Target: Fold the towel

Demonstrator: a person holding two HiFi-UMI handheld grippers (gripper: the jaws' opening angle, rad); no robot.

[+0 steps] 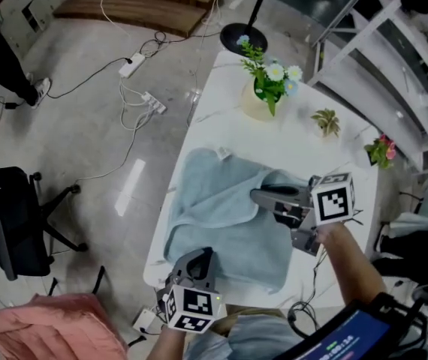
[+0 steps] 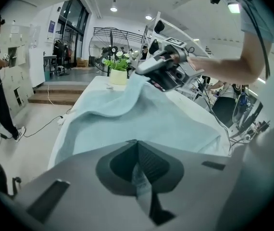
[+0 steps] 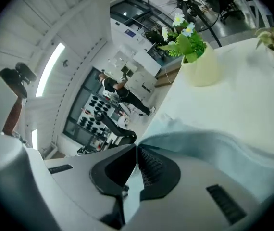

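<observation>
My left hand-held gripper is clenched on the near hem of the towel, at the towel's 6 o'clock, with a strip of blue cloth pinched between its jaws. I judge it is there to anchor that edge. My right hand-held gripper is likewise clamped on cloth, holding up a raised ridge of towel at 3 o'clock above the counter, presumably to carry that side across toward 9 o'clock. The towel lies spread over the counter's near half, its left edge reaching the rim at 9 o'clock. Toward 12 o'clock the flower vase and a small plant stand well apart from the cloth, leaving bare counter for the fold.
</observation>
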